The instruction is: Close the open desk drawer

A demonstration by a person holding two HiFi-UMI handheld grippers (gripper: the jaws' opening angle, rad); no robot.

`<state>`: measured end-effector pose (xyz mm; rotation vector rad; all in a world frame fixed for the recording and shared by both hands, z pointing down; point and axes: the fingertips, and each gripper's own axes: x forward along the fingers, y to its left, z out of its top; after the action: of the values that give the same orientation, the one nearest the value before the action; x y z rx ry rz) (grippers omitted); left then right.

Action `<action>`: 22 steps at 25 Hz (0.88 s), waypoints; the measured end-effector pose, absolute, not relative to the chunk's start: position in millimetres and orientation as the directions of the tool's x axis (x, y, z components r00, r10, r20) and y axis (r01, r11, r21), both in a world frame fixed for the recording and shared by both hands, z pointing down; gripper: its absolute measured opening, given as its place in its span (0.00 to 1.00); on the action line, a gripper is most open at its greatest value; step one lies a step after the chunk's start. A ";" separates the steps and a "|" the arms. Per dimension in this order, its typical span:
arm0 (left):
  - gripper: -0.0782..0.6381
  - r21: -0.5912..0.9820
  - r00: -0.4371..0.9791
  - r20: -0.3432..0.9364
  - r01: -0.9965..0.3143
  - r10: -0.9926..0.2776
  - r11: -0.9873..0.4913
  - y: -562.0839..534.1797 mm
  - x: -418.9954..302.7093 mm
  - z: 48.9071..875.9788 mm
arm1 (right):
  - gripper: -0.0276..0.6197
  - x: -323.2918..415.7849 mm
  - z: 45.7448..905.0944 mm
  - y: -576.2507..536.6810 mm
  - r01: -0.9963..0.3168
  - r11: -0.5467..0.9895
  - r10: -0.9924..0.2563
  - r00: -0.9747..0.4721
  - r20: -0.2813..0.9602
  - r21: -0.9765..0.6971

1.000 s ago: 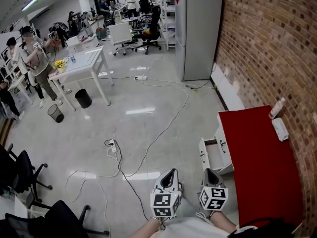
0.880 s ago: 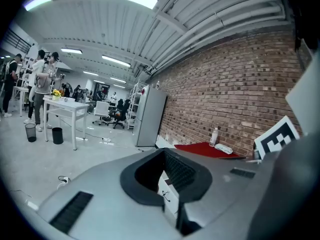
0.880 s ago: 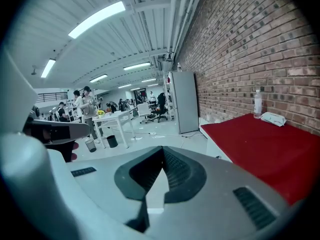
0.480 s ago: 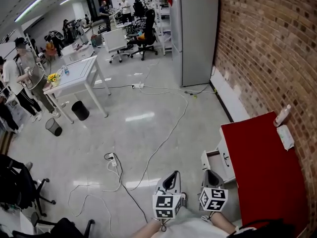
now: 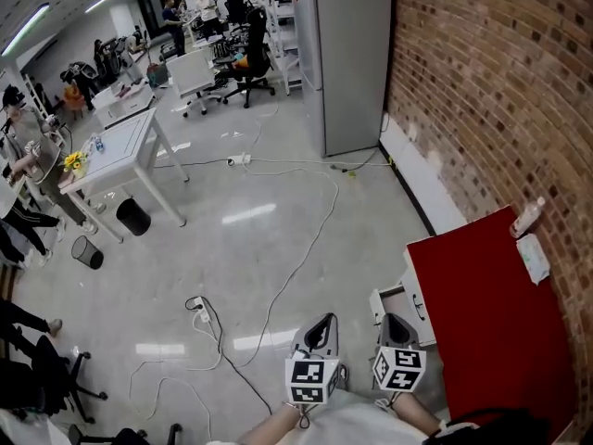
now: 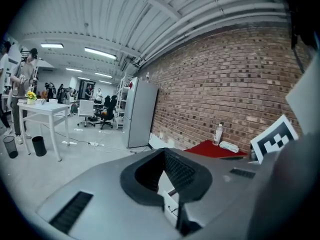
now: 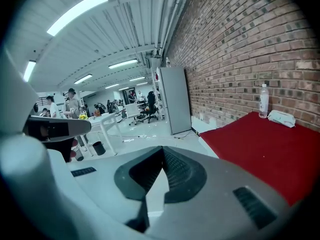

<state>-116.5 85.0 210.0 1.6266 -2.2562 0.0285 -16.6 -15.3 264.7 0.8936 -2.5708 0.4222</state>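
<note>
The open drawer [image 5: 390, 301] juts out from the near left side of the red-topped desk [image 5: 486, 327], which stands against the brick wall [image 5: 500, 91]. Only a pale strip of the drawer's inside shows, and what it holds I cannot tell, because the right gripper [image 5: 397, 325] covers its near end. Two bins stand by the white table [image 5: 120, 151], a black bin [image 5: 132, 216] and a mesh bin [image 5: 88, 251] (too small to see into either). The left gripper [image 5: 320, 326] hovers over bare floor just left of the drawer, its jaws pressed together with nothing in them. The right gripper's jaws also meet at the tip and are empty. The person's arms are cut off at the bottom edge. At the desk's far end, by the wall, are a clear bottle [image 5: 525, 217] and a white packet [image 5: 536, 256]. The floor is glossy grey, with a long cable [image 5: 298, 253] and a power strip [image 5: 199, 310] lying on it. A tall grey cabinet [image 5: 347, 58] stands against the brick, and people and office chairs crowd the far end of the room.
</note>
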 end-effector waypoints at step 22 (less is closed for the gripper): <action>0.12 0.180 -0.097 0.337 -0.970 -0.936 0.165 -29.8 -157.1 225.1 | 0.04 -52.9 276.5 -109.4 -0.739 0.656 -0.608 -0.638 0.473 -0.153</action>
<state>-157.1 -29.8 225.1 1.8115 -2.0775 0.1227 -52.9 -109.4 276.5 1.0618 -2.4932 0.4727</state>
